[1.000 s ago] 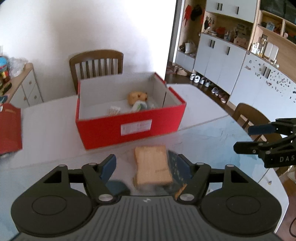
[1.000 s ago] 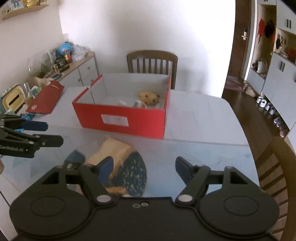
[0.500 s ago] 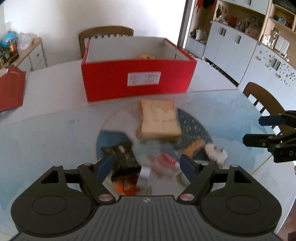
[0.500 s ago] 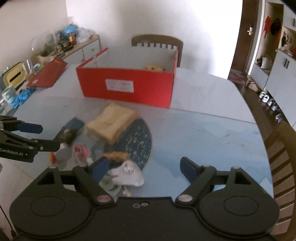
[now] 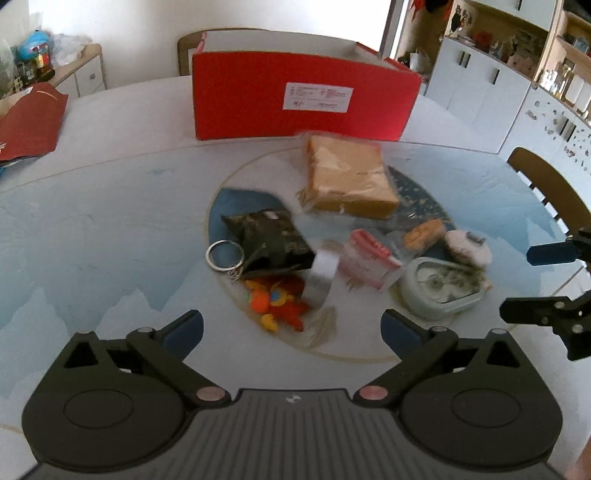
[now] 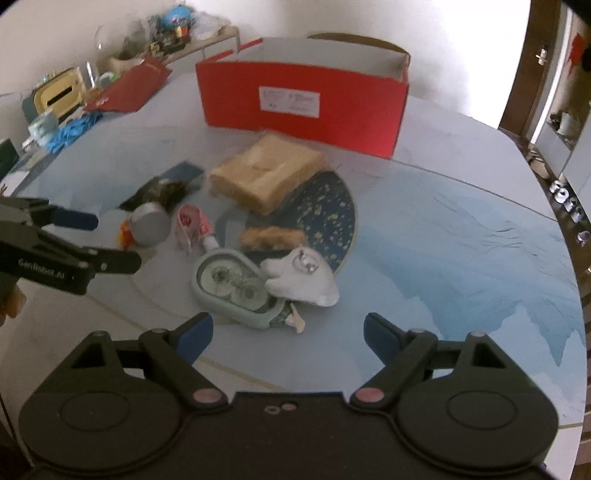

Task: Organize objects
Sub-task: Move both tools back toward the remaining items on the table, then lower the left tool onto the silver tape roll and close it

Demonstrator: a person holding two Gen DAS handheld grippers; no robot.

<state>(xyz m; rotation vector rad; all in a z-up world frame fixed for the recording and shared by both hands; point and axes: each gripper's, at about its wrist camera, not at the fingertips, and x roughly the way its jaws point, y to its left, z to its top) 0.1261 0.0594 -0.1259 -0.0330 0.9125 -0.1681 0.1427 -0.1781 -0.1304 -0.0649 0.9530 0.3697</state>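
A pile of small objects lies on the table in front of a red box [image 5: 303, 99] [image 6: 301, 103]. It holds wrapped bread [image 5: 349, 177] [image 6: 266, 171], a dark pouch with a key ring [image 5: 267, 242], an orange toy [image 5: 277, 304], a silver can [image 5: 325, 273] [image 6: 149, 229], a pink item [image 5: 369, 260] [image 6: 192, 223], a pale green case [image 5: 441, 291] [image 6: 232, 288] and a white plush [image 6: 301, 280] [image 5: 467, 245]. My left gripper [image 5: 291, 328] is open and empty, just short of the orange toy. My right gripper [image 6: 288, 332] is open and empty, just short of the case and plush.
A red folder [image 5: 29, 122] lies at the table's left edge, with clutter on a sideboard [image 6: 166, 33] behind. A wooden chair [image 5: 546, 188] stands at the right. A chair back [image 6: 354, 38] rises behind the box.
Both grippers pulled back and tilted down. The pile, first mostly hidden under them, now lies in full view ahead of the fingers. Both stayed open.
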